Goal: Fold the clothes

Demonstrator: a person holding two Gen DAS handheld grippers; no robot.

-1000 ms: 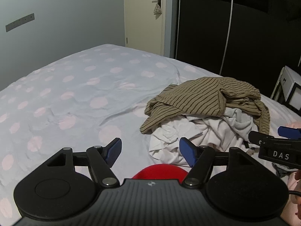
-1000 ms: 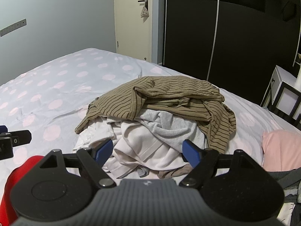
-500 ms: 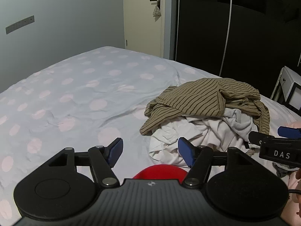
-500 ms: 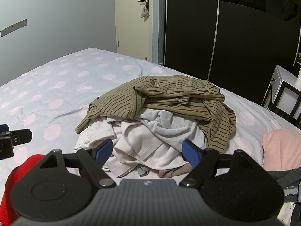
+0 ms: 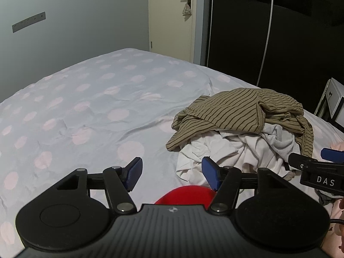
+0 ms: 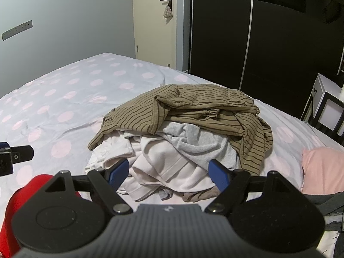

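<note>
A pile of clothes lies on the dotted bed sheet (image 5: 103, 111). On top is an olive striped top (image 6: 193, 107) (image 5: 236, 109), crumpled over a grey garment (image 6: 193, 142) and a white garment (image 6: 163, 163) (image 5: 232, 150). My left gripper (image 5: 172, 163) hovers over the sheet just left of the pile's near edge. Its jaws are closing, wide apart, with nothing between them. My right gripper (image 6: 168, 165) hangs open in front of the pile, level with the white garment and not touching it. Each gripper shows at the edge of the other's view.
A red object (image 5: 187, 194) sits just below the left gripper. A pink cloth or pillow (image 6: 322, 167) lies right of the pile. A white nightstand (image 6: 329, 107) and black wardrobe doors (image 6: 279, 43) stand beyond the bed's right side. A door (image 5: 172, 21) is at the back.
The left gripper's jaws have drawn a little closer together. The right gripper and the clothes pile have not moved.
</note>
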